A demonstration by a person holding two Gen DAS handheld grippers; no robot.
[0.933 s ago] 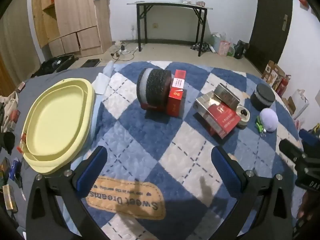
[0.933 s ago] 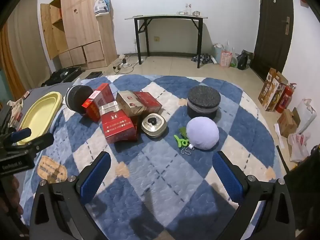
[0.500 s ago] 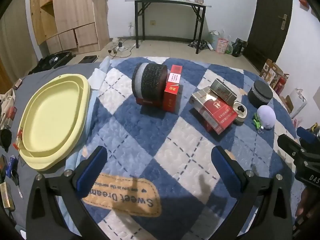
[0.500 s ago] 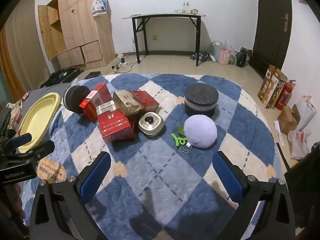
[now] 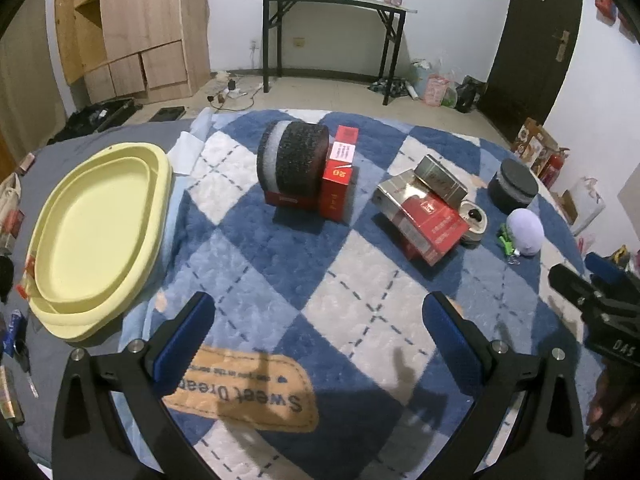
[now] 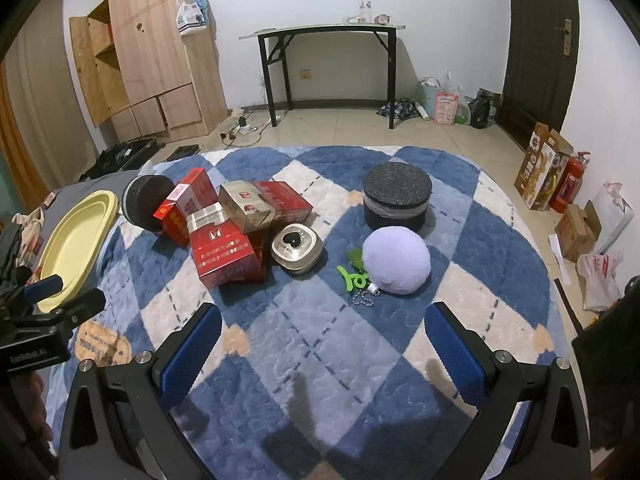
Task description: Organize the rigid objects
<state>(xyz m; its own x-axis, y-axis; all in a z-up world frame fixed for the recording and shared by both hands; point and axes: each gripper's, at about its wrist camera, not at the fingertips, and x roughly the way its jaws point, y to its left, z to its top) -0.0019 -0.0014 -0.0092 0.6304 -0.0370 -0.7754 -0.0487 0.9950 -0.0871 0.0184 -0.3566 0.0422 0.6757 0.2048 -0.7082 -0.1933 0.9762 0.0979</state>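
Observation:
On a blue and white checked blanket [image 5: 280, 272] lie red cartons [image 5: 428, 224] [image 6: 224, 252], a tall red box [image 5: 338, 176] beside a black round tin on its side [image 5: 296, 164], a metal tin with a heart [image 6: 297, 246], an upright black round tin [image 6: 397, 196], a lilac ball [image 6: 396, 260] and a green clip [image 6: 352, 278]. A yellow oval tray [image 5: 92, 232] sits left. My left gripper [image 5: 320, 320] is open and empty above the near blanket. My right gripper [image 6: 323, 332] is open and empty, in front of the ball.
The other gripper shows at each view's edge, the right one in the left wrist view [image 5: 592, 300] and the left one in the right wrist view [image 6: 44, 316]. Small clutter lies left of the tray. Beyond the blanket are a black-legged table [image 6: 328, 60], a wooden cabinet [image 6: 148, 60] and boxes [image 6: 548, 168].
Both grippers have drawn back and risen slightly, so the objects look smaller and farther. Both stay open and nothing on the blanket has moved.

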